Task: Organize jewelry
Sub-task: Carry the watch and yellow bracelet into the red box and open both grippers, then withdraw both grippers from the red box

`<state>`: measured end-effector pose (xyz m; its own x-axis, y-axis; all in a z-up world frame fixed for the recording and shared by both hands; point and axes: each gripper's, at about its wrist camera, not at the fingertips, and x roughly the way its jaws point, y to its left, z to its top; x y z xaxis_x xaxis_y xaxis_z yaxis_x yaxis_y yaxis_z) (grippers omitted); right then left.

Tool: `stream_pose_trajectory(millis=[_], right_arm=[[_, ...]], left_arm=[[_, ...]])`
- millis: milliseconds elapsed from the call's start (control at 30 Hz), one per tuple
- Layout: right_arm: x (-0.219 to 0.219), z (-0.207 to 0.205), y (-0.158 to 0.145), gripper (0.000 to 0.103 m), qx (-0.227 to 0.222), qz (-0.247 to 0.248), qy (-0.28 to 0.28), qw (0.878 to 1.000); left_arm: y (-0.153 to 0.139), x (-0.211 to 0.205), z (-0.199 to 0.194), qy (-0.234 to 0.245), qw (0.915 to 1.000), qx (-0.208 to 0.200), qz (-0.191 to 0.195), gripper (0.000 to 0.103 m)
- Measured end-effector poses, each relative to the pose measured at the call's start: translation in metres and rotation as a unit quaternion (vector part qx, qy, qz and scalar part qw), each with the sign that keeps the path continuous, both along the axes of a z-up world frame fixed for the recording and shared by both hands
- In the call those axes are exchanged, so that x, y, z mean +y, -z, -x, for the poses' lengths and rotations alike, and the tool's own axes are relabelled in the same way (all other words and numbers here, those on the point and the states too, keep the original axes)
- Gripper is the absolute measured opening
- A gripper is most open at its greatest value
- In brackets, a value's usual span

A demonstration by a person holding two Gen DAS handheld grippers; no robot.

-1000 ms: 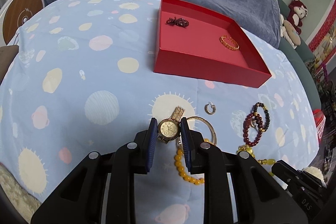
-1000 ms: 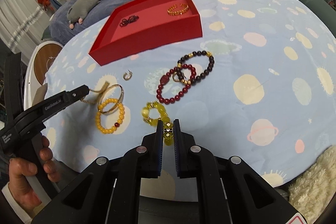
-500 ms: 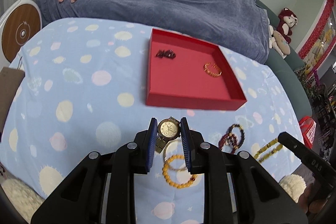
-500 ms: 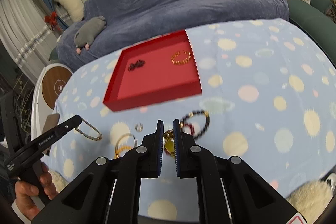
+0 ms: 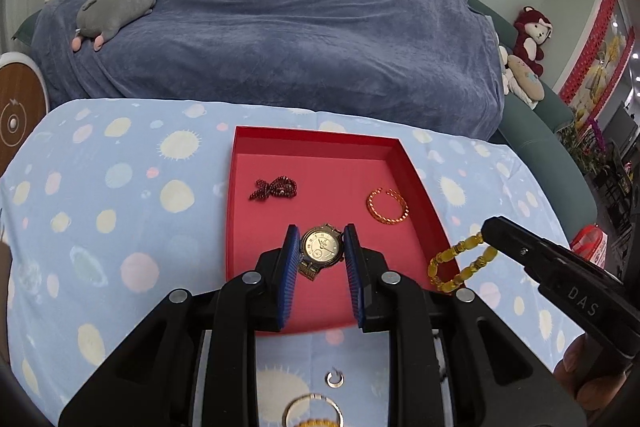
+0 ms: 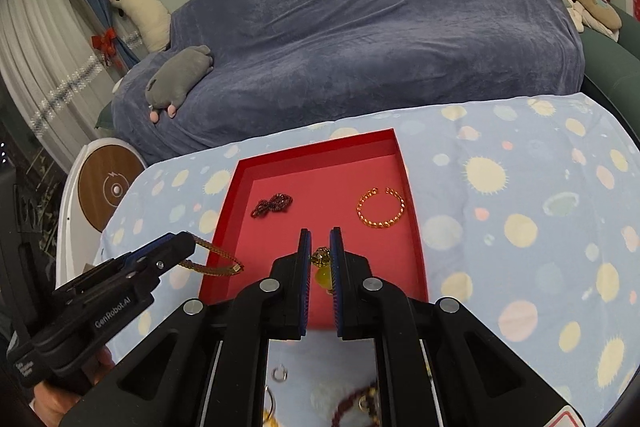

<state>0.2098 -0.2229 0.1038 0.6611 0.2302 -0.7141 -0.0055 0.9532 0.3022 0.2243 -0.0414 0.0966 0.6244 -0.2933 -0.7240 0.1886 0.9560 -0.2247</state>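
- Left wrist view: left gripper (image 5: 322, 247) clamped a gold watch (image 5: 322, 247) above the red tray (image 5: 316, 143).
- Right gripper (image 6: 320, 259) pinched a yellow bead bracelet (image 6: 323, 277) over the same tray.
- Tray contents: gold bangle (image 5: 387, 206), dark red beads (image 5: 274, 187).

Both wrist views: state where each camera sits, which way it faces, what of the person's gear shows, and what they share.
Left wrist: sits on the left gripper, looking forward and down at the red tray; its jaws clamp a watch; the right gripper enters at right with a yellow bead bracelet.
Right wrist: sits on the right gripper, facing the tray; its jaws pinch the bracelet; the left gripper and a hand show at lower left.
Shared: tray, gold bangle, dark red beads, blue-covered sofa.
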Motion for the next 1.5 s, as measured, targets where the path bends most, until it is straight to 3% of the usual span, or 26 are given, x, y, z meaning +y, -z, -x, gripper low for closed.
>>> stream_pose_trajectory(millis=[333, 433, 467, 500, 567, 600, 967, 1433, 1500], right_arm=[[0.002, -0.052, 0.047, 0.010, 0.052, 0.019, 0.005, 0.998], [-0.003, -0.052, 0.047, 0.022, 0.045, 0.029, 0.019, 0.998], [-0.005, -0.051, 0.045, 0.023, 0.041, 0.031, 0.022, 0.998], [-0.007, -0.048, 0.043, 0.023, 0.039, 0.031, 0.024, 0.998], [-0.011, -0.039, 0.040, 0.026, 0.034, 0.030, 0.026, 0.999], [-0.013, -0.033, 0.038, 0.026, 0.031, 0.030, 0.026, 0.999], [-0.020, 0.047, 0.037, 0.028, 0.038, 0.029, 0.027, 0.999], [-0.012, 0.147, 0.079, 0.028, 0.090, 0.050, 0.029, 0.994], [-0.011, 0.156, 0.086, 0.028, 0.099, 0.047, 0.030, 0.994]], left_arm=[[0.037, -0.005, -0.047, -0.011, 0.9991, 0.036, -0.020, 0.022], [0.038, -0.003, -0.049, -0.021, 0.9991, 0.032, -0.021, 0.023], [0.038, -0.002, -0.050, -0.022, 0.9991, 0.031, -0.019, 0.028], [0.037, -0.001, -0.049, -0.028, 0.9989, 0.028, -0.023, 0.041], [0.034, 0.002, -0.044, -0.040, 0.9987, 0.017, -0.025, 0.053], [0.032, 0.004, -0.041, -0.044, 0.9987, 0.013, -0.024, 0.054], [0.032, 0.029, 0.032, -0.050, 0.9984, 0.022, -0.015, 0.055], [0.074, 0.040, 0.120, -0.055, 0.9951, 0.080, -0.017, 0.055], [0.077, 0.039, 0.126, -0.054, 0.9951, 0.082, -0.014, 0.059]])
